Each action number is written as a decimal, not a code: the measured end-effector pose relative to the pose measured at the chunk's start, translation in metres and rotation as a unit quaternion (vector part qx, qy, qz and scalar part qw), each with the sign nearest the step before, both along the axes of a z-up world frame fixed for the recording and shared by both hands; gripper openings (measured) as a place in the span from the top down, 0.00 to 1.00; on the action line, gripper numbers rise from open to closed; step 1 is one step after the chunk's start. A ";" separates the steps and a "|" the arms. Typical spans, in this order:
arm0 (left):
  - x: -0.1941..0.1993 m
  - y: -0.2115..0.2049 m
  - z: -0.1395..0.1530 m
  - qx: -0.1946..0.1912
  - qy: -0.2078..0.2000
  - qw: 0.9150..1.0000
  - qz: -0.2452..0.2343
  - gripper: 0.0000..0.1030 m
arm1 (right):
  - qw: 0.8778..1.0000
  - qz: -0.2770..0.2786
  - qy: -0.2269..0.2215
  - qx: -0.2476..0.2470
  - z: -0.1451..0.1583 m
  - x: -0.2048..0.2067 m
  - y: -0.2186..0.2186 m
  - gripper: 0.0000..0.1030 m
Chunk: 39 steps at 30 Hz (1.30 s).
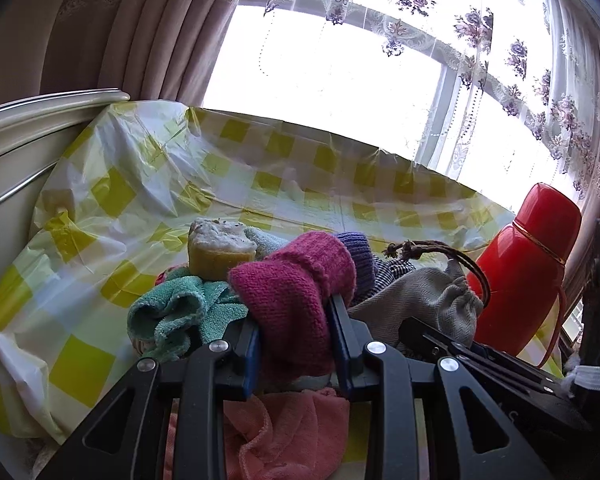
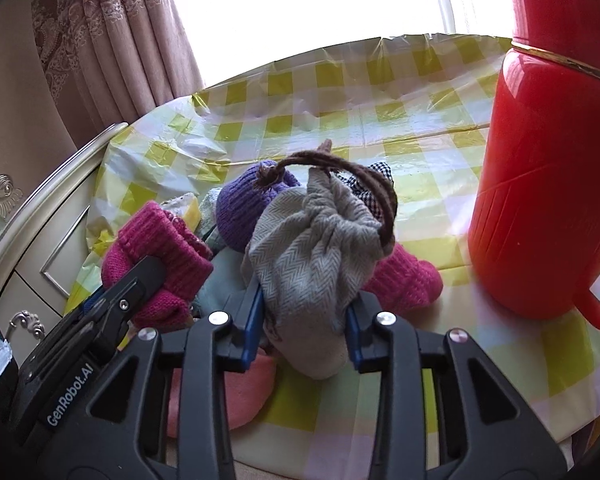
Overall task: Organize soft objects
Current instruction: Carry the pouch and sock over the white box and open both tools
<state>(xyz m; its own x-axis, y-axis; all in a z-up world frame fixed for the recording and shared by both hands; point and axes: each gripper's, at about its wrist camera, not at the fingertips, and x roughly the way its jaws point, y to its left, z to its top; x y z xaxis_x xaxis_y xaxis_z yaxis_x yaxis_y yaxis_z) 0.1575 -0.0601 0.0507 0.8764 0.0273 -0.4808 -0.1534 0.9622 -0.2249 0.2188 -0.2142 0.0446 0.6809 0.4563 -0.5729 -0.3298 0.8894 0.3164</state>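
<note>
My left gripper is shut on a magenta knitted piece, which sticks up between its blue pads. My right gripper is shut on a grey herringbone drawstring pouch with a brown cord. Both sit over a heap of soft things on the yellow-checked tablecloth: a teal towel, a yellow and white sponge, a purple knit, a second magenta knit and a pink cloth. The left gripper with its magenta knit shows at the left of the right wrist view.
A tall red thermos flask with a handle stands at the right, close to the pouch. A cream cabinet borders the table on the left. Curtains and a bright window lie behind the table's far edge.
</note>
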 end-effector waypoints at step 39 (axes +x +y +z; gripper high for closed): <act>-0.068 -0.229 0.036 0.043 0.002 0.965 -0.257 0.70 | 0.974 -0.217 0.013 0.057 0.015 -0.131 -0.286 0.64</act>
